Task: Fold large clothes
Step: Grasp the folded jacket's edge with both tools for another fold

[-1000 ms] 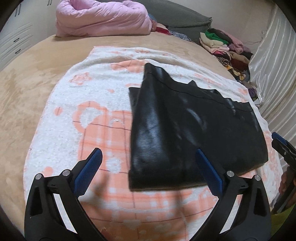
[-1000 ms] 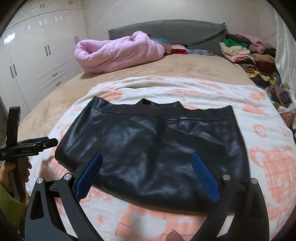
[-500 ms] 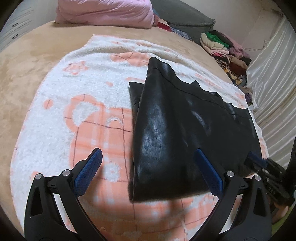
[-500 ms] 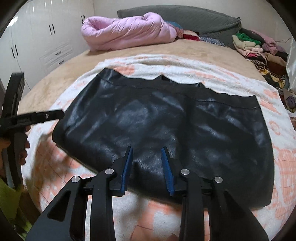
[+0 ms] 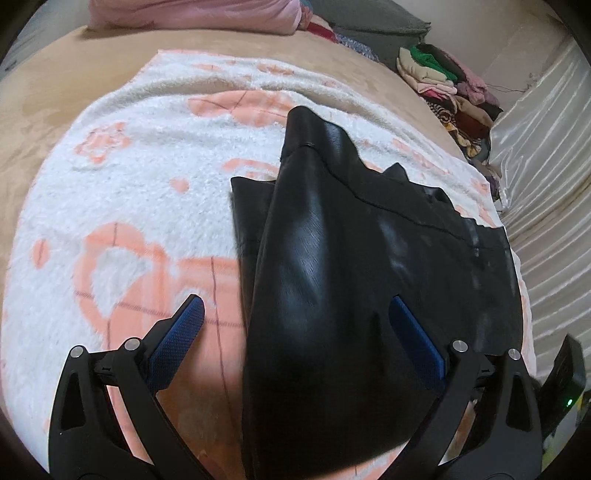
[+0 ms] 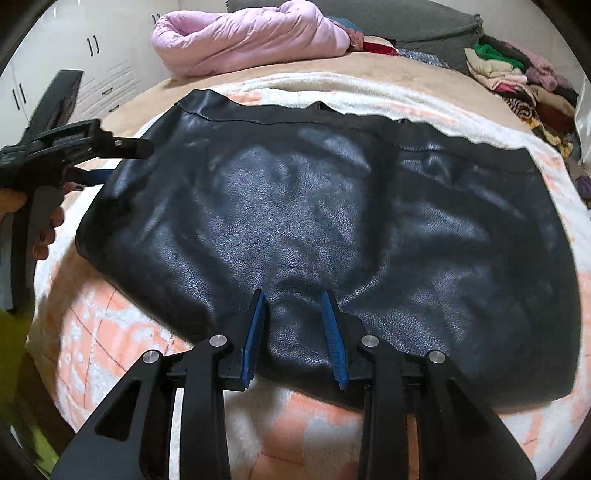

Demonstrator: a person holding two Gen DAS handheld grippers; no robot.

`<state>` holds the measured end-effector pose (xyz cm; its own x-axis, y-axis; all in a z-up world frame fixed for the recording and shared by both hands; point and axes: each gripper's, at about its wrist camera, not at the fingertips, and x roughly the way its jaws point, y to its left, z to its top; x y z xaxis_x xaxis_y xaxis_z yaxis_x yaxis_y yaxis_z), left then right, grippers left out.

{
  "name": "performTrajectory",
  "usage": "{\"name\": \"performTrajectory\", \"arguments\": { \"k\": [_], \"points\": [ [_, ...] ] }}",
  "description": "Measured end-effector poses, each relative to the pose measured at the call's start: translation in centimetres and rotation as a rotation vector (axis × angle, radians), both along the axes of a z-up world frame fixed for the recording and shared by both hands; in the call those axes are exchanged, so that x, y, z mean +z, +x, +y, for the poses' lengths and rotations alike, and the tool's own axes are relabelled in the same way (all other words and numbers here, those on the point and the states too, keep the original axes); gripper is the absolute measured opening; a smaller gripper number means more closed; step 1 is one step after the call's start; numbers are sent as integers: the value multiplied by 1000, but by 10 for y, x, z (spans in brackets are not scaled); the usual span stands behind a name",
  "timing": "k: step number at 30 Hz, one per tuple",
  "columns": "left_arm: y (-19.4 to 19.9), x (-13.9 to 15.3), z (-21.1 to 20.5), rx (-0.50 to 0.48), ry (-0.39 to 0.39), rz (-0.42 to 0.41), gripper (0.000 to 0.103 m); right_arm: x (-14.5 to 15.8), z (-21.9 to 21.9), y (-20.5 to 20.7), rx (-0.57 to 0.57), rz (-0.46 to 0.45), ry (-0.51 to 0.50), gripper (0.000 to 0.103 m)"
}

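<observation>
A black leather-like skirt lies flat on a white and orange blanket on the bed; it also shows in the left wrist view. My right gripper is over the skirt's near hem, its jaws narrowed to a small gap with leather between the blue pads. My left gripper is wide open over the skirt's left side edge, holding nothing. It also shows at the left of the right wrist view.
A pink duvet and a grey headboard cushion lie at the far end of the bed. A pile of folded clothes is at the far right. White wardrobe doors stand at the left.
My right gripper narrowed from wide open to a small gap and moved in over the near hem. My left gripper moved closer, over the skirt's left edge, still open.
</observation>
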<state>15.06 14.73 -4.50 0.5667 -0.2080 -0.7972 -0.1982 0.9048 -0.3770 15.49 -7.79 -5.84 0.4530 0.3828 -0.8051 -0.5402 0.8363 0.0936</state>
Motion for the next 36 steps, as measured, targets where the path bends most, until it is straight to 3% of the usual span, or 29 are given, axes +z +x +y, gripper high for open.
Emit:
{"name": "performTrajectory", "arguments": {
  "k": [3, 7, 9, 10, 14, 17, 21, 26, 30, 34, 36],
  "points": [
    [15, -12, 7, 17, -37, 50, 93, -2, -2, 0, 4, 3, 17, 31],
    [27, -19, 15, 28, -94, 41, 93, -1, -3, -1, 9, 6, 23, 31],
    [30, -19, 17, 33, -111, 28, 78, 3, -4, 2, 19, 23, 27, 31],
    [31, -20, 16, 25, -124, 24, 62, 8, -5, 4, 24, 34, 34, 31],
    [30, -13, 3, -6, -50, -6, 48, 48, -15, 26, -1, -88, 58, 30],
    [28, -8, 3, -12, -61, -38, 42, 60, -11, 67, -45, -110, 54, 26],
    [25, 2, 2, -23, -61, -66, 35, 54, 6, 114, -64, -79, 48, 23],
    [24, 16, -1, -41, -61, -104, 26, 5, 23, 160, -119, 68, -4, 22],
    [28, 26, -8, -59, -41, -123, 24, -1, 25, 157, -123, 56, 0, 21],
    [27, 35, -11, -75, -36, -134, 23, 36, 7, 118, -87, 13, 93, 21],
    [27, 39, -13, -84, -28, -137, 23, 49, 2, 82, -31, -34, 90, 21]
  ]
}}
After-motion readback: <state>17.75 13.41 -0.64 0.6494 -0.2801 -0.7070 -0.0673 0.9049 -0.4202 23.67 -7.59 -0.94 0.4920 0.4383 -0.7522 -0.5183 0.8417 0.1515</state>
